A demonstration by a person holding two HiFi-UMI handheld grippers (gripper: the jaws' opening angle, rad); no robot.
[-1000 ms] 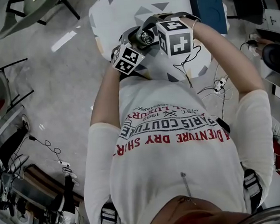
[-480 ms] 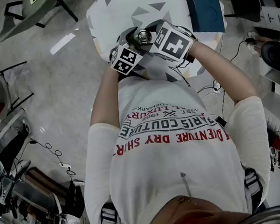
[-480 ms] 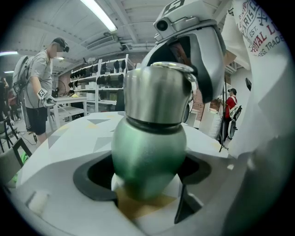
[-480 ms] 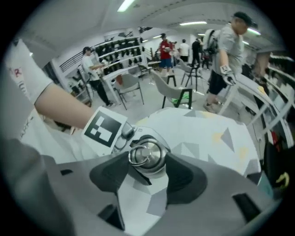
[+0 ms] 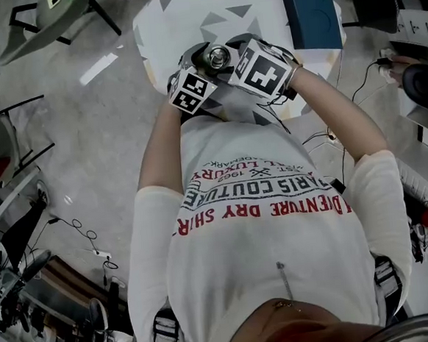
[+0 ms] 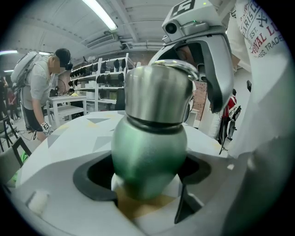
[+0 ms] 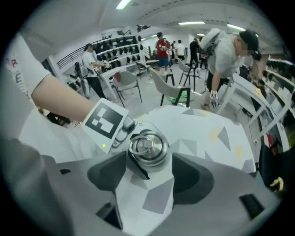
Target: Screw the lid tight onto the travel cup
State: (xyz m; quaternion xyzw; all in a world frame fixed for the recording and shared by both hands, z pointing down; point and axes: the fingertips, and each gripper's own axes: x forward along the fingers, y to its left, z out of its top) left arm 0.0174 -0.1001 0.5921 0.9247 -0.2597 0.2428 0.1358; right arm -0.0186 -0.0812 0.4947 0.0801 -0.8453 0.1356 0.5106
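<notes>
Left tool (image 6: 147, 186) clamps travel cup (image 6: 150, 143) steady at 12 o'clock over desk (image 7: 207, 124). Right tool (image 7: 154, 171) jaws just opening wide, straddling lid (image 7: 148, 146) untouched, likely regripping to twist.

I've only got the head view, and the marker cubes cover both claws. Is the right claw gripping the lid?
Observer: No. The right claw has just been opening. The lid sits inside it with a thin gap on each side.
Operator: And the left claw?
Observer: The left claw is shut on the green cup, low on its body.
Operator: Does the lid look seated?
Observer: In the left gripper view it sits level on the cup, with a dark ring at the seam. I can't tell whether it's tight.
</notes>
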